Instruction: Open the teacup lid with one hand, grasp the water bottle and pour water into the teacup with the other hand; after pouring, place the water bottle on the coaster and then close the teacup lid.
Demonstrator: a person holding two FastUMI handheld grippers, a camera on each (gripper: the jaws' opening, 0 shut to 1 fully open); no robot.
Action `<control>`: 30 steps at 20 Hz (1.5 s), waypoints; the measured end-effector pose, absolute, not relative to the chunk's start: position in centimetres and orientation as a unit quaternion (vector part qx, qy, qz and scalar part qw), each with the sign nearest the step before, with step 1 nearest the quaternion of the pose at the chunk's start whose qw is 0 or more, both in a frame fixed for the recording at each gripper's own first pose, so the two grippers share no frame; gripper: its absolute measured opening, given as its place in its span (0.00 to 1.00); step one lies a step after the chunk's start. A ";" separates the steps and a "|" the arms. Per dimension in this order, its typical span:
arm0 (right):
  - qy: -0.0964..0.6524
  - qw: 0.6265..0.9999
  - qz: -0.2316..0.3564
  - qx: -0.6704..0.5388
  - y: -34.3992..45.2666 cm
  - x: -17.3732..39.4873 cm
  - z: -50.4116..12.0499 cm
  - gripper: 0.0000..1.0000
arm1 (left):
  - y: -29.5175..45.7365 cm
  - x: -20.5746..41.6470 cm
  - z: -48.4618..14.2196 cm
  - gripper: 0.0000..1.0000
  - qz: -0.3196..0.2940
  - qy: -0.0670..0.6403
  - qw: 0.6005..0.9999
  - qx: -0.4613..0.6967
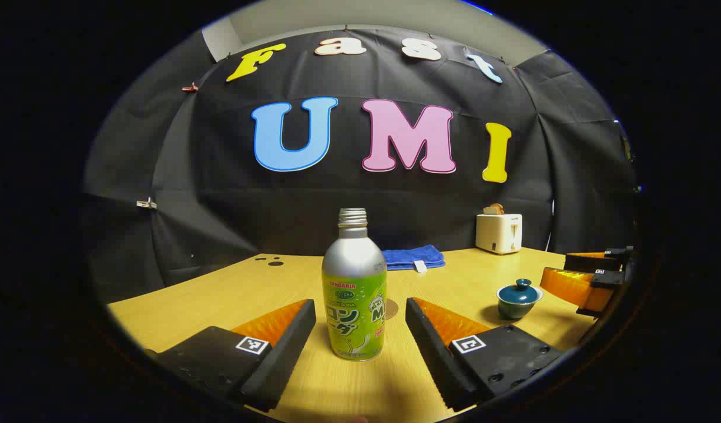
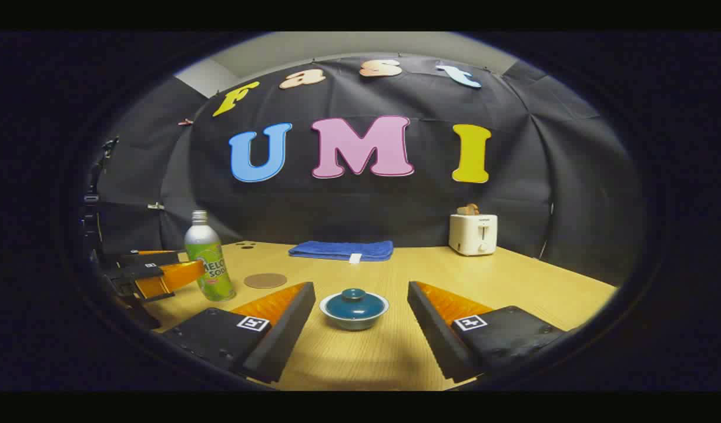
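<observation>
Stage: start, nothing done. Left gripper (image 1: 360, 329) wide, water bottle (image 1: 354, 294) at 12 o'clock; right gripper (image 2: 360, 320) wide, lidded teacup (image 2: 354, 308) ahead; coaster (image 2: 265, 280) bare

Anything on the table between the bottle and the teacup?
In the right gripper view, the round coaster lies between the water bottle and the lidded teacup, slightly behind their line; otherwise bare table.

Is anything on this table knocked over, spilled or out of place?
Nothing stands out. The water bottle stands upright, uncapped, beside the coaster. The teacup sits level with its lid on. The blue towel lies folded near the toaster. No spills show on the table.
</observation>
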State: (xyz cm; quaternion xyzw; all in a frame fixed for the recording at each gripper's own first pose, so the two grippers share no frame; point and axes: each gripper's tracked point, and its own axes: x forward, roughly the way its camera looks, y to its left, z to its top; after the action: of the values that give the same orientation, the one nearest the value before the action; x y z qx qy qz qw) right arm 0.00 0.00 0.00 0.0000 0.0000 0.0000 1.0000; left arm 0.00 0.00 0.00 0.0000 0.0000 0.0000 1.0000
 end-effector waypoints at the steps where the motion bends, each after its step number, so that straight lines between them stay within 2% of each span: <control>1: 0.001 1.000 0.000 0.000 0.1 0.0 -0.1 0.98 | 0.1 0.0 -0.1 0.97 0.002 0.000 1.000 0.000; 15: 0.000 1.000 -0.022 -0.001 -0.6 0.4 -0.2 0.98 | -0.1 0.1 -0.1 0.97 -0.005 -0.001 1.000 0.004; 24: 0.000 1.000 -0.018 -0.001 -0.1 0.8 -0.2 0.98 | 0.1 0.1 -0.1 0.97 0.001 0.000 1.000 -0.002; 30: 0.009 1.000 0.007 0.000 0.9 2.4 -0.6 0.98 | -0.1 0.2 -0.1 0.97 -0.002 -0.001 1.000 -0.002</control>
State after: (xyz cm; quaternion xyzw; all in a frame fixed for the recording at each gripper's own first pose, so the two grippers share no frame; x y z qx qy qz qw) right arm 2.42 0.94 -0.57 -0.0004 0.0090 0.0074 0.9999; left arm 0.17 -0.13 -0.07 -0.0015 -0.0012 -0.0016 1.0000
